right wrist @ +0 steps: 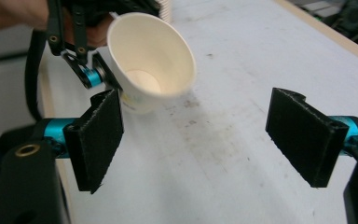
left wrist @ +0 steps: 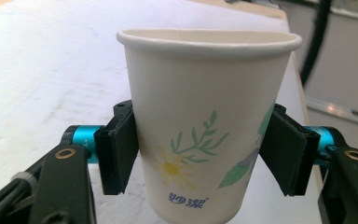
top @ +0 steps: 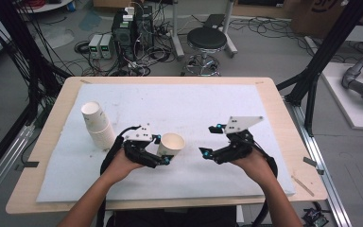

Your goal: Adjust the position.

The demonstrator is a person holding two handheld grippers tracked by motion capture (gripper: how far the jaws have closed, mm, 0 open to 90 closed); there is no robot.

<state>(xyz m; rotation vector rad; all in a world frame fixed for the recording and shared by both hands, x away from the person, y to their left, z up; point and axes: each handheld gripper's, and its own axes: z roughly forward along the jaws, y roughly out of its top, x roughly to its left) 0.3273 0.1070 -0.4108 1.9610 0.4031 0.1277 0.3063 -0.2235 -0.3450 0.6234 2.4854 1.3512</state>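
Note:
A white paper cup [left wrist: 205, 140] with a daisy and green leaves printed on it sits upright between the pads of my left gripper [left wrist: 200, 154], which is shut on its sides. From above, that cup [top: 171, 143] is just left of the middle of the white mat [top: 189, 109], with my left gripper [top: 163, 150] around it. My right gripper [top: 209, 140] hovers a short way to the cup's right, open and holding nothing. In the right gripper view the pads [right wrist: 100, 135] of my right gripper [right wrist: 196, 135] stand wide apart, and the cup [right wrist: 151, 60] shows its empty inside.
A stack of similar paper cups [top: 98, 125] lies tilted on the mat at the left. The mat covers a wooden table [top: 56, 113]. Beyond the far edge are a black stool [top: 207, 40], electronics boxes [top: 123, 28] and cables on the floor.

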